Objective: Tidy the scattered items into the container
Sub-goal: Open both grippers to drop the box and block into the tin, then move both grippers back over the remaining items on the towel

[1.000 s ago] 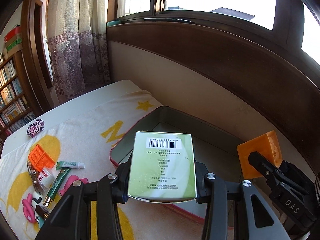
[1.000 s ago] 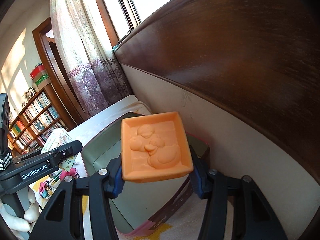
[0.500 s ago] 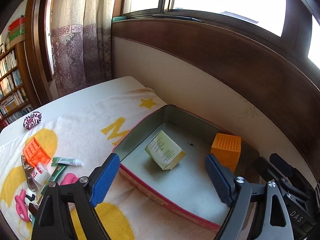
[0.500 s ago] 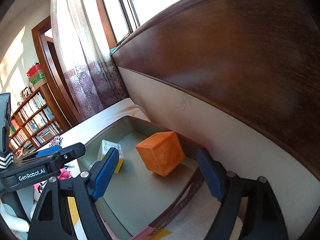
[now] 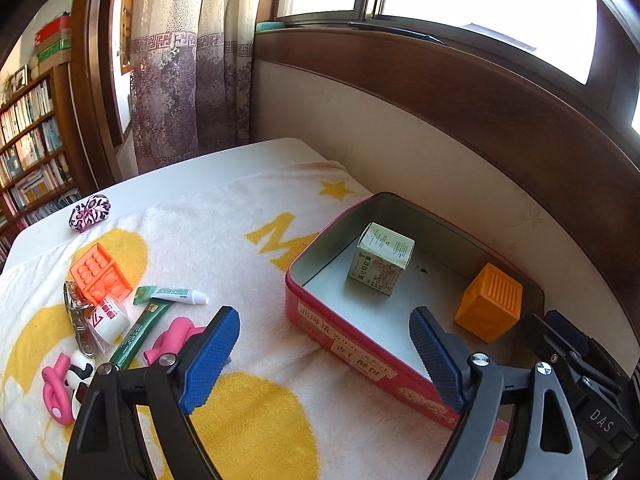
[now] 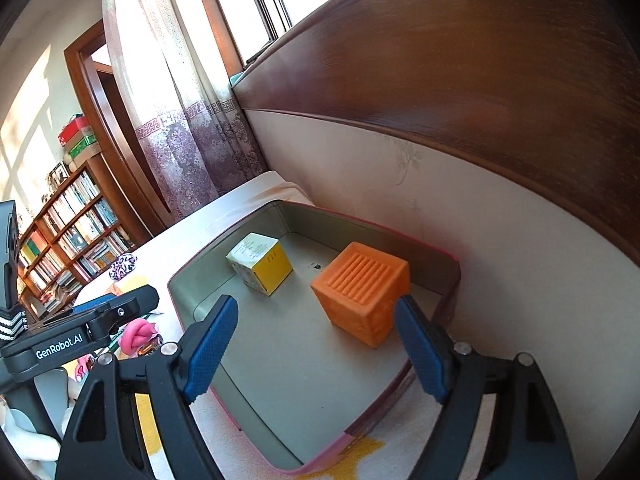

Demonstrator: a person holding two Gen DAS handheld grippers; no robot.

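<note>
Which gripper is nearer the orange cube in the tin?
Right. The right gripper hangs open just before the orange cube; the left gripper is open over the tin's near wall, farther off.

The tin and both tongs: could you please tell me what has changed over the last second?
Both tongs let go: the left tongs dropped the green box and the right tongs dropped the orange cube into the tin. Both now stand open and empty. The scattered items on the towel stayed put.
</note>
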